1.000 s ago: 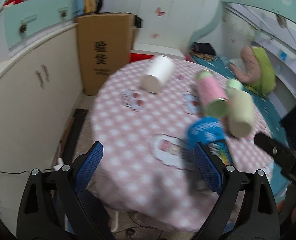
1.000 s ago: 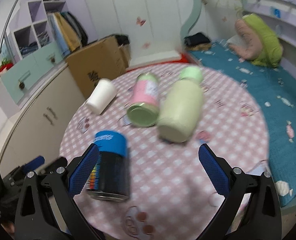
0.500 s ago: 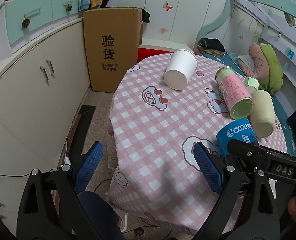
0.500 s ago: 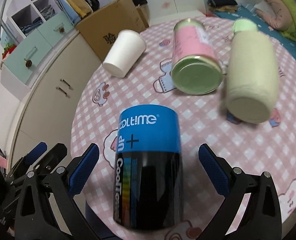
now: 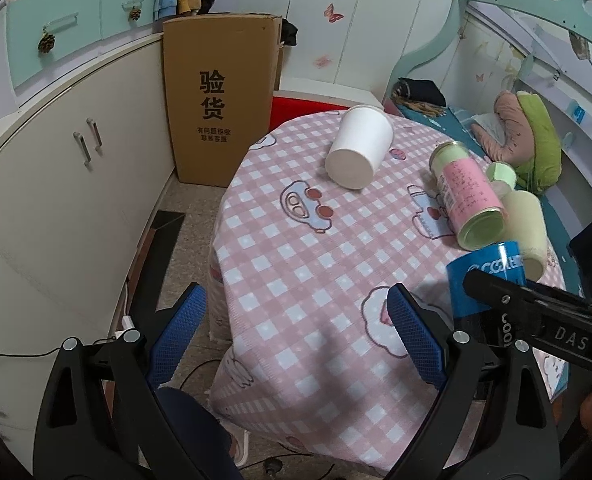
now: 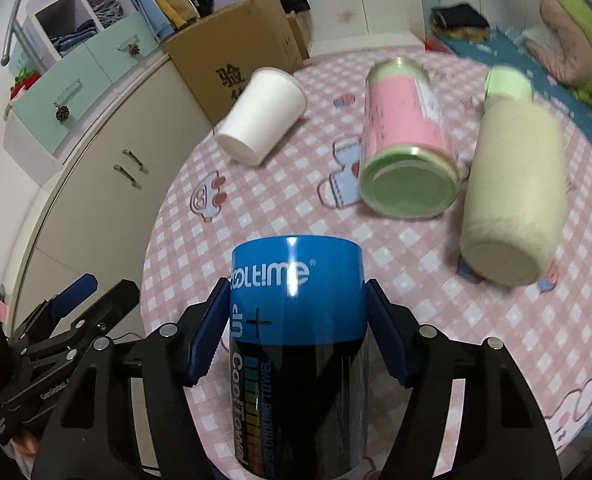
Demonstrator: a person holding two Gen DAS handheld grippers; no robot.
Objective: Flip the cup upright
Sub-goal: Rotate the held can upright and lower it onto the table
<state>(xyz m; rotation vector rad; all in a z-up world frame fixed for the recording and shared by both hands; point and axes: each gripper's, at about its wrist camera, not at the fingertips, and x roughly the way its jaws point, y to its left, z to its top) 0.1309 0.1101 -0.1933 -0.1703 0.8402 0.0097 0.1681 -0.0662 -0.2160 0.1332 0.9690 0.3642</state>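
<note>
A blue and black canister (image 6: 296,344) lies on its side on the pink checked tablecloth (image 6: 296,208). My right gripper (image 6: 296,336) has both blue pads against its sides. It also shows in the left wrist view (image 5: 484,276) behind the right gripper's arm. A white paper cup (image 5: 360,146) lies on its side at the far side of the table, and shows in the right wrist view (image 6: 262,116) too. My left gripper (image 5: 296,336) is open and empty, over the table's near left edge.
A pink and green can (image 6: 404,144) and a pale yellow bottle (image 6: 512,184) lie side by side right of the canister. A cardboard box (image 5: 220,96) and beige cabinets (image 5: 56,168) stand left of the table. A bed (image 5: 516,132) is to the right.
My right gripper has moved forward around the blue canister and closed its pads onto it. The left gripper has drawn back and left, so the table looks farther away.
</note>
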